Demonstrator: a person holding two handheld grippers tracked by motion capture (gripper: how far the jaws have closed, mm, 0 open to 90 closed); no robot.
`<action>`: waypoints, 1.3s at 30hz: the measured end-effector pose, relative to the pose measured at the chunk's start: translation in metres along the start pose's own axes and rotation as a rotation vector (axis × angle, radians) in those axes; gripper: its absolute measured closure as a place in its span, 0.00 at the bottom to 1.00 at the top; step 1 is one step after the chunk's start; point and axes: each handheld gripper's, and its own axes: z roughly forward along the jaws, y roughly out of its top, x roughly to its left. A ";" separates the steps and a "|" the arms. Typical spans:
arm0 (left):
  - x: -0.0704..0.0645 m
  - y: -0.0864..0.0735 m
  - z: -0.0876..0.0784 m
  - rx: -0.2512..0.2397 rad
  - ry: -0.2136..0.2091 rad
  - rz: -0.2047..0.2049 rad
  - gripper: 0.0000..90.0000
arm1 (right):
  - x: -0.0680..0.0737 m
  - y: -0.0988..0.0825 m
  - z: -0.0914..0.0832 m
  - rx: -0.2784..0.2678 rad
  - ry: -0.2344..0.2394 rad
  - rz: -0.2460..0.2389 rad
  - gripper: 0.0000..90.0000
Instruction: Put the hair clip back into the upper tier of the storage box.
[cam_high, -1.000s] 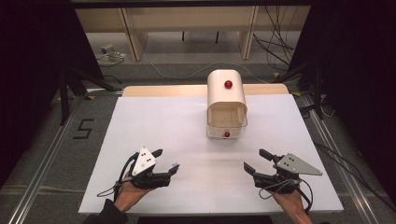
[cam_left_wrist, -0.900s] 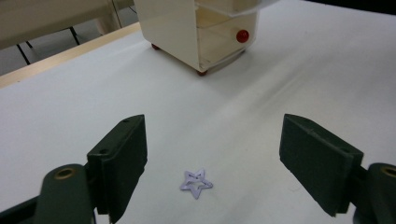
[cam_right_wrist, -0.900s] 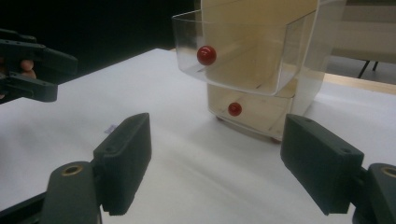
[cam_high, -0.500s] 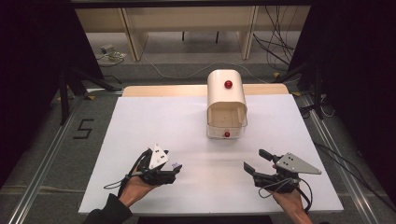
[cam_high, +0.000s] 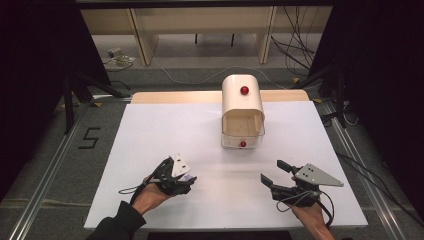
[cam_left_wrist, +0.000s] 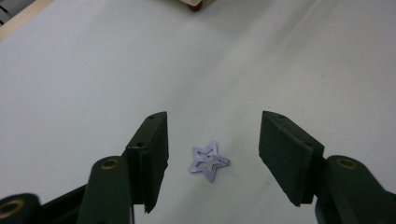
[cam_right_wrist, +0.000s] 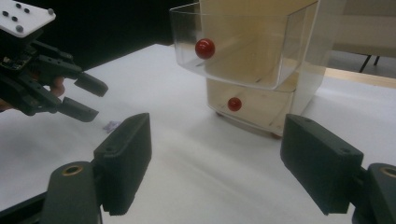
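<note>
A small lilac star-shaped clip (cam_left_wrist: 208, 161) lies flat on the white table (cam_high: 150, 130). My left gripper (cam_left_wrist: 213, 123) hangs over it with one jaw on each side. The jaws have just been closing, but the pads stand clear of the star. In the high view the left gripper (cam_high: 188, 180) is at the near left, with the star (cam_high: 188, 176) just at its tips. My right gripper (cam_high: 272, 171) rests at the near right, open, with nothing between its jaws (cam_right_wrist: 217, 126). From there the left gripper (cam_right_wrist: 95, 101) and the star (cam_right_wrist: 112, 125) show at the left.
A cream drawer box (cam_high: 243, 100) with red knobs stands at the middle back of the table. Its clear drawer (cam_right_wrist: 243, 46) is pulled out toward me. Floor rails and cables run beside the table, and shelving stands behind it.
The left gripper has moved right and down over the star, and its jaws have narrowed. The right gripper has kept still.
</note>
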 end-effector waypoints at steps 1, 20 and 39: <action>0.000 0.000 0.002 0.000 0.001 -0.004 0.49 | 0.000 0.000 0.000 0.000 0.000 0.000 0.28; 0.004 0.002 0.024 0.124 -0.034 0.012 0.73 | 0.000 0.000 0.000 0.005 0.002 0.001 0.29; 0.006 0.002 0.034 0.186 -0.029 0.009 0.84 | -0.001 -0.001 0.001 0.009 0.010 0.004 0.29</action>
